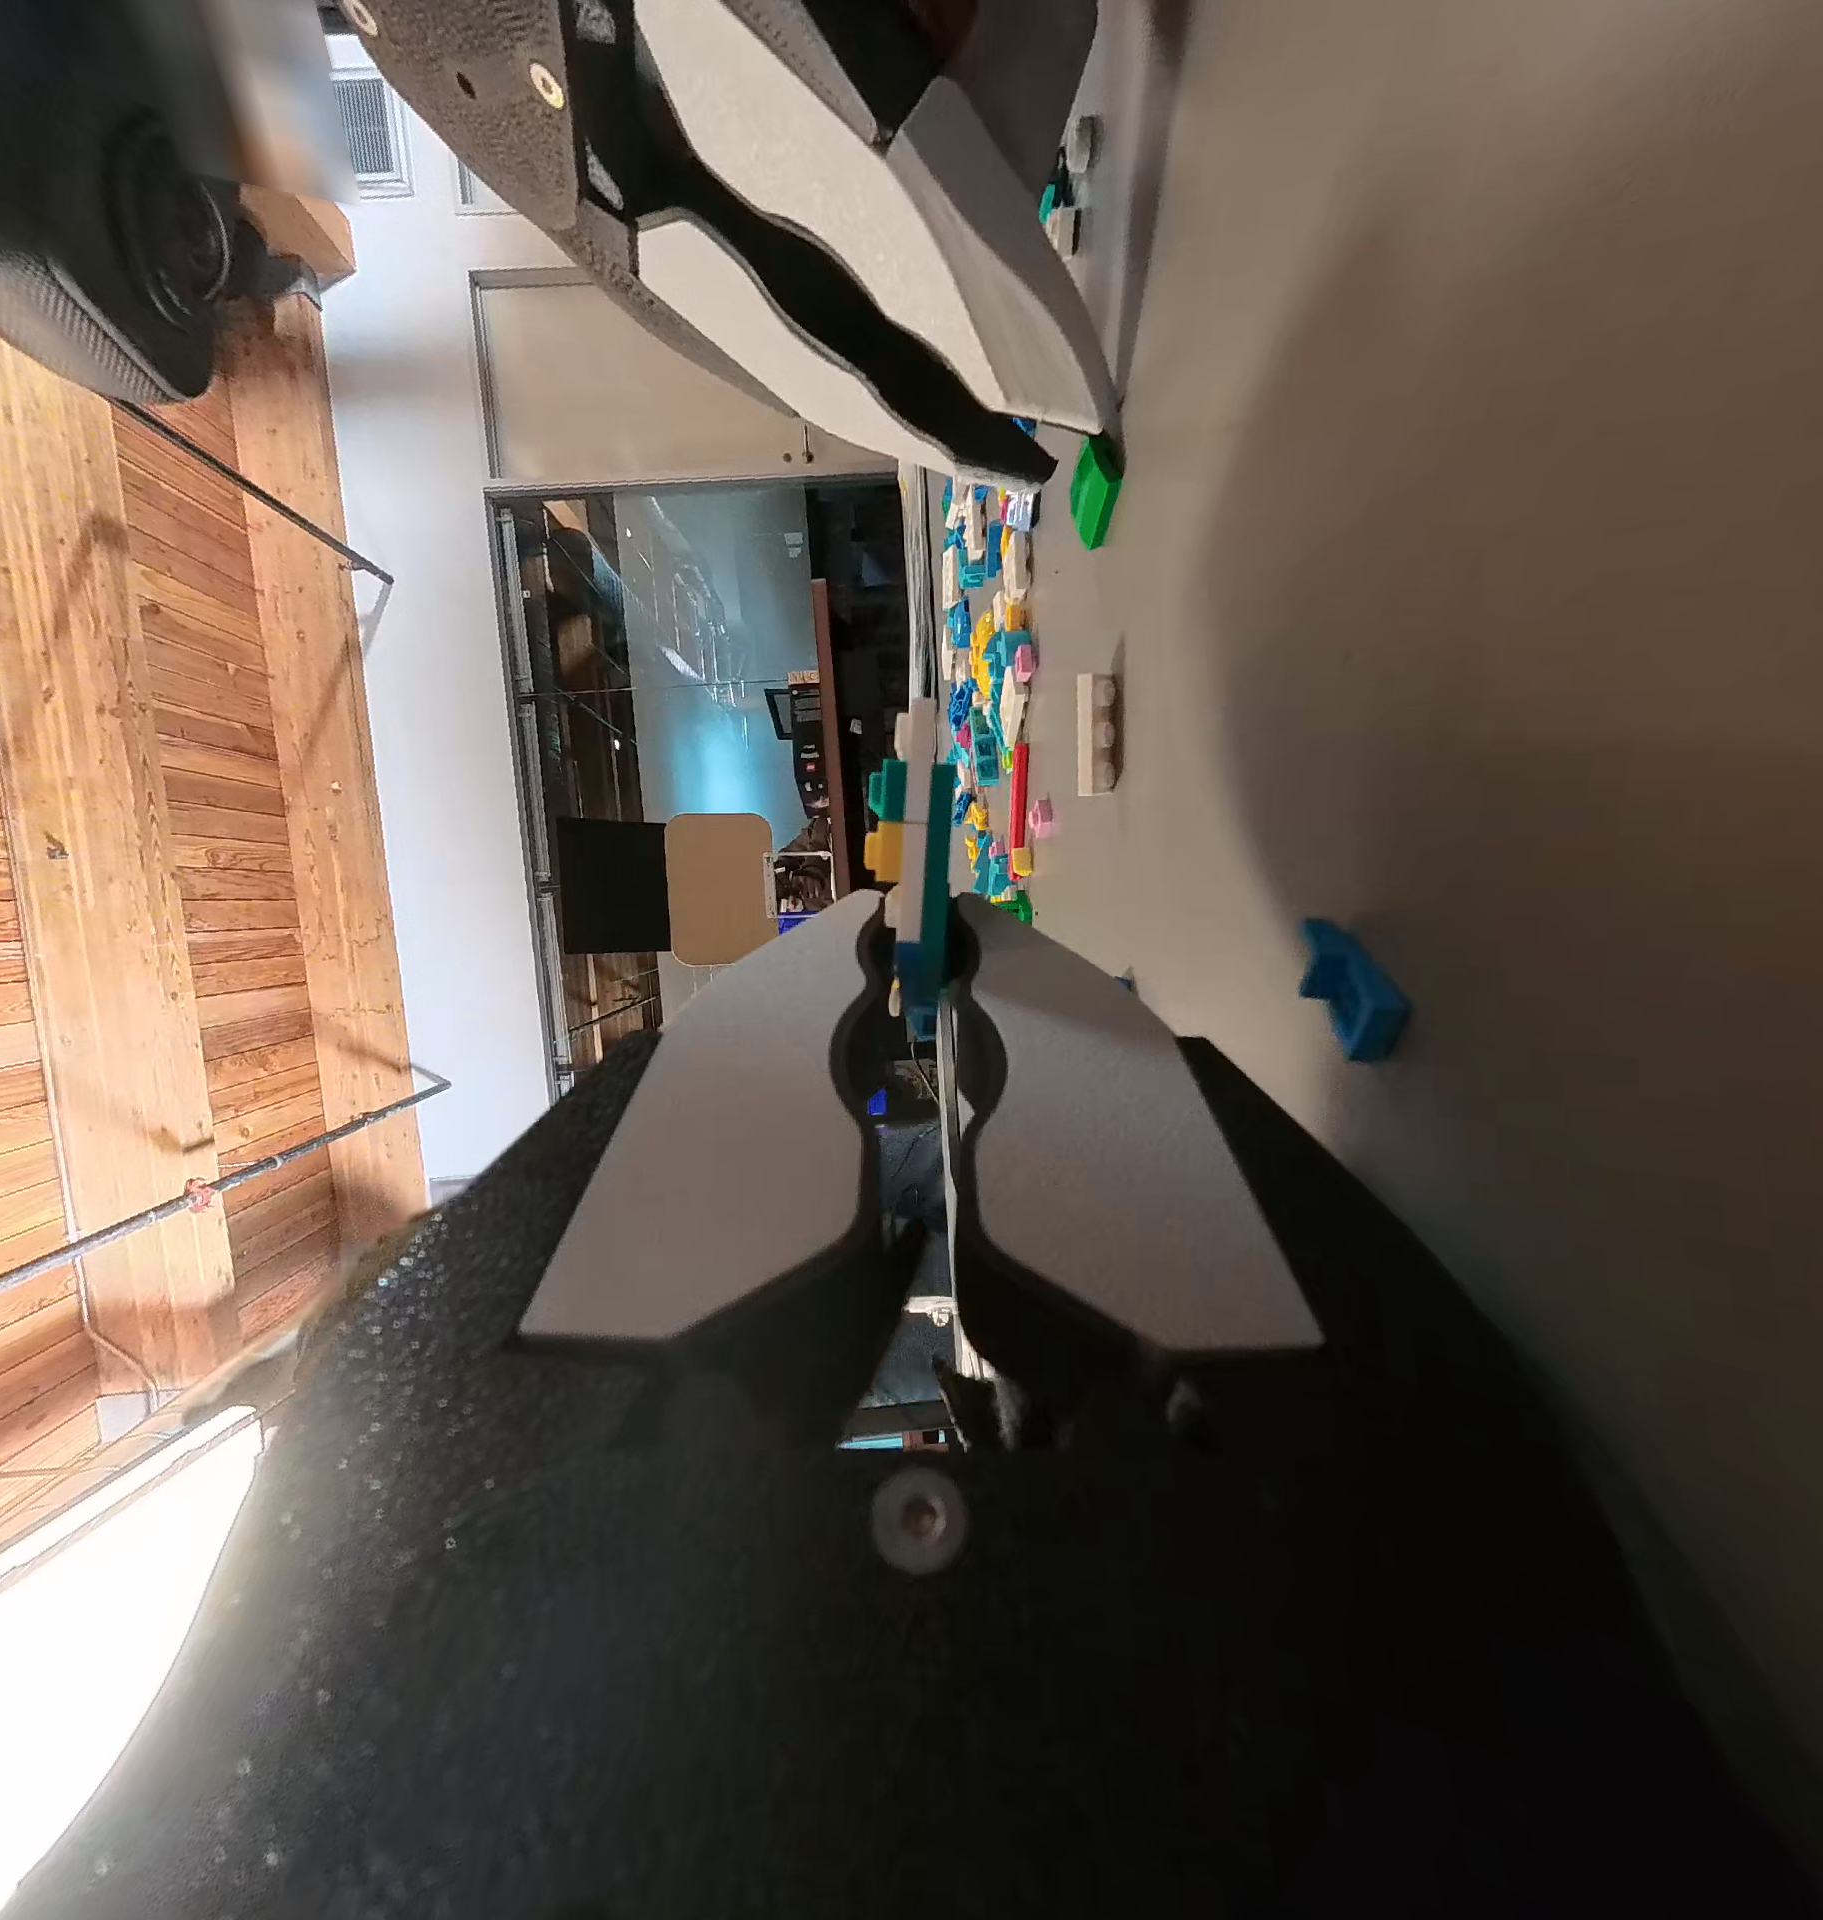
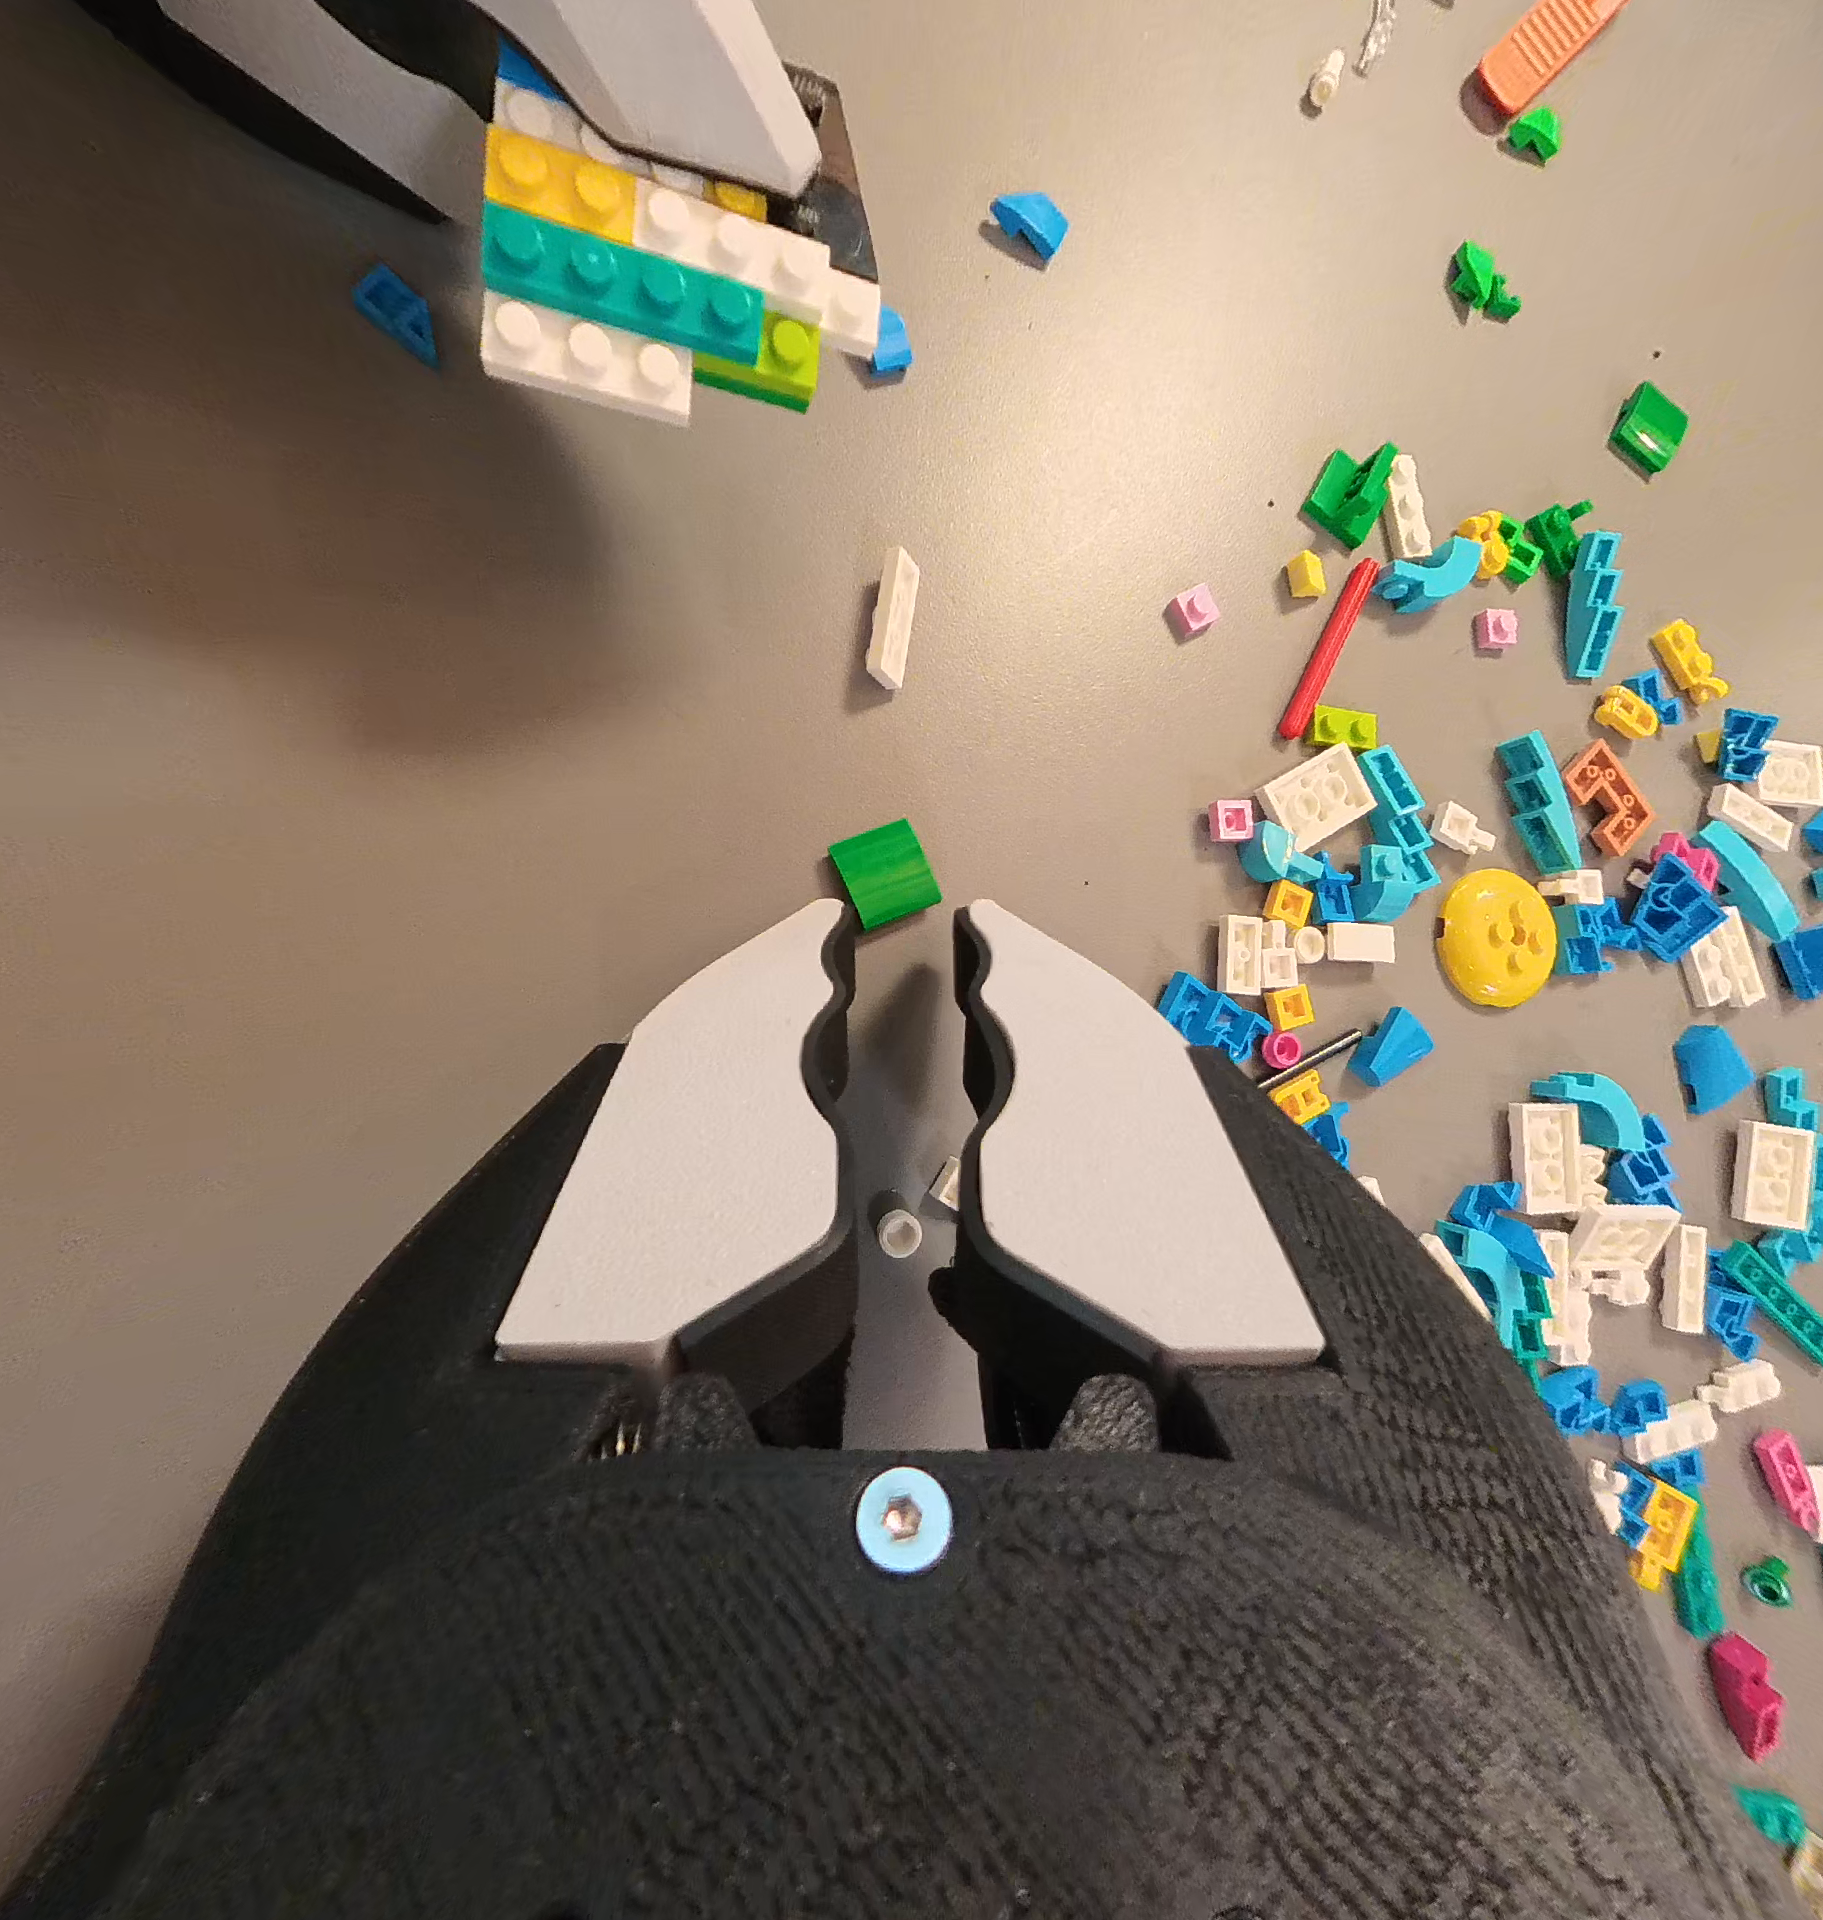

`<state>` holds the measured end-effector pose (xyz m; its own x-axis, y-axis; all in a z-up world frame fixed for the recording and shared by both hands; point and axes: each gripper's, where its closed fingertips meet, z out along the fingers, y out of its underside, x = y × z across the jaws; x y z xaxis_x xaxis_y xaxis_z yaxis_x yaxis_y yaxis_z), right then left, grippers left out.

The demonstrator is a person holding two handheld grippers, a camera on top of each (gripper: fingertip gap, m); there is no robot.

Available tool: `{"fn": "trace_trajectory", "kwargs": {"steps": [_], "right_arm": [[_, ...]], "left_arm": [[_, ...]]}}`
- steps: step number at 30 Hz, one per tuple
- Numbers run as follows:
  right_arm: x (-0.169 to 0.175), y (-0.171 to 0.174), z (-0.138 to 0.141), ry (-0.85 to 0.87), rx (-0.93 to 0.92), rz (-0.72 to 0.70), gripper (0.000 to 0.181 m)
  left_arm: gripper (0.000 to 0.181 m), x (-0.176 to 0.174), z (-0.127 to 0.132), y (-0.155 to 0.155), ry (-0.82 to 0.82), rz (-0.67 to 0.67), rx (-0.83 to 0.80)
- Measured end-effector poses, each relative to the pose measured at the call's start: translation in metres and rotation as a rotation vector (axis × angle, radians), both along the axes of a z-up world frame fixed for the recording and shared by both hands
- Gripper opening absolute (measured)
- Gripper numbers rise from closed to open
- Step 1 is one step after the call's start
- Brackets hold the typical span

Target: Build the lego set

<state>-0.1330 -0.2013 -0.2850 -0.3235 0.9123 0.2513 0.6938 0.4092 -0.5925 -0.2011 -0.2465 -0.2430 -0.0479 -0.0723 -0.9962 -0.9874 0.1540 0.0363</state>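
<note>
Green brick [image 2: 883,871] lies just beyond the gaping right claw [image 2: 899,914].

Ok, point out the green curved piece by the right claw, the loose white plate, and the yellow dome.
green curved piece [image 2: 883,871]: right wrist view, its ridged top.
white plate [image 2: 892,617]: right wrist view, mid-length.
yellow dome [image 2: 1496,936]: right wrist view, centre of its face.

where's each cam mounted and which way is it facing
Left wrist view: on the left gripper, rolled sideways, looking along the table; its fingers clamp the partial build.
Right wrist view: on the right gripper, looking down at the table; fingers open just behind a green piece.
Shared: the build, green piece, white plate, each other's gripper.
</note>
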Motion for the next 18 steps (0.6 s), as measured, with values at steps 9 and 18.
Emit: {"fn": "trace_trajectory", "kwargs": {"steps": [9,18], "right_arm": [[0.0,0.0002,0.0,-0.001,0.003,0.0,0.015],[0.0015,0.0004,-0.0006,-0.005,-0.019,-0.008,0.015]], "left_arm": [[0.008,0.0001,0.0,-0.0003,0.0,0.0,0.0],[0.007,0.0007,0.0007,-0.0012,-0.003,-0.003,0.006]]}}
